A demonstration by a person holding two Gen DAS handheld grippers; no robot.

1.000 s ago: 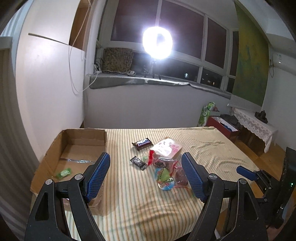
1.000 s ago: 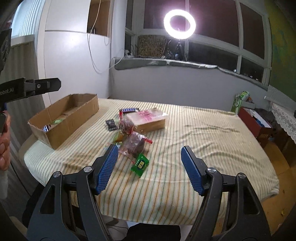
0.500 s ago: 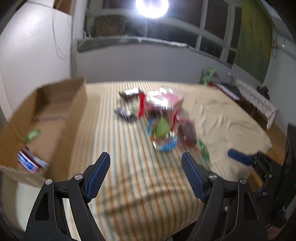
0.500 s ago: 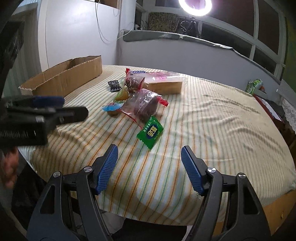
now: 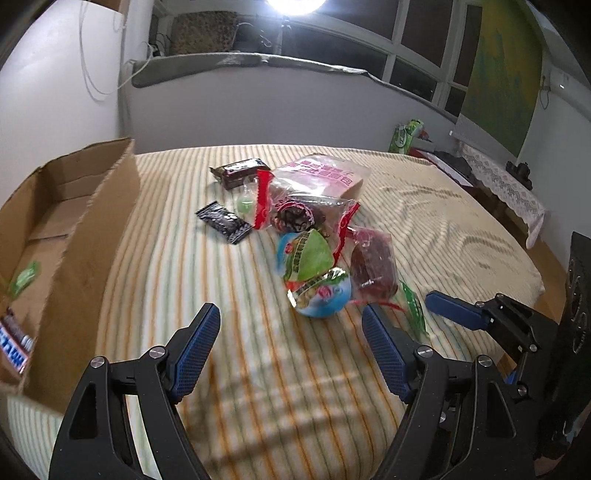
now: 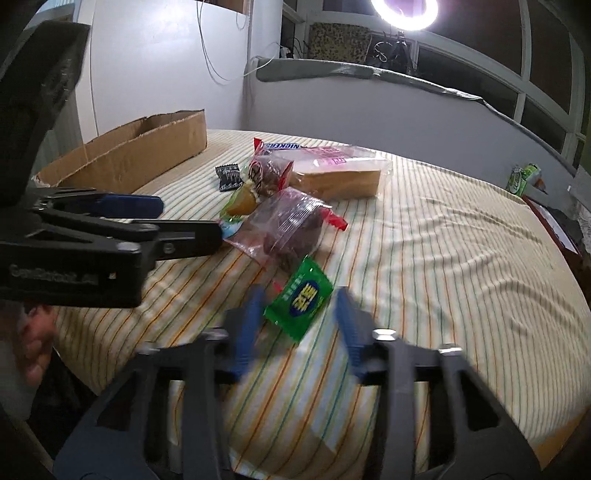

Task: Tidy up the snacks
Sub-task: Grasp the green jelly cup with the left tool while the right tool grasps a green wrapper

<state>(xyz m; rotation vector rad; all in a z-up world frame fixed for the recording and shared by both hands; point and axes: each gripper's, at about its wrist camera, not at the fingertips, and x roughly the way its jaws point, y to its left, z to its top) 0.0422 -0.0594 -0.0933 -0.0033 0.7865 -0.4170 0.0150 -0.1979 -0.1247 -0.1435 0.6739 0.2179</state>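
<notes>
A round table [image 5: 258, 387] under a cream cloth striped in orange and green fills a dim room, with a ring light [image 6: 404, 13] glaring before dark windows. The snacks [image 5: 310, 236] lie heaped mid-table, and a cardboard box [image 5: 85, 236] sits at the left edge. The left gripper [image 5: 290, 339] hangs wide and empty. The right gripper [image 6: 299, 317] is closing around a green sachet [image 6: 301, 297], pads not yet touching.

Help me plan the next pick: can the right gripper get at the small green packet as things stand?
Probably yes: the green packet lies flat between the closing jaws of the right gripper, with nothing on top.
</notes>
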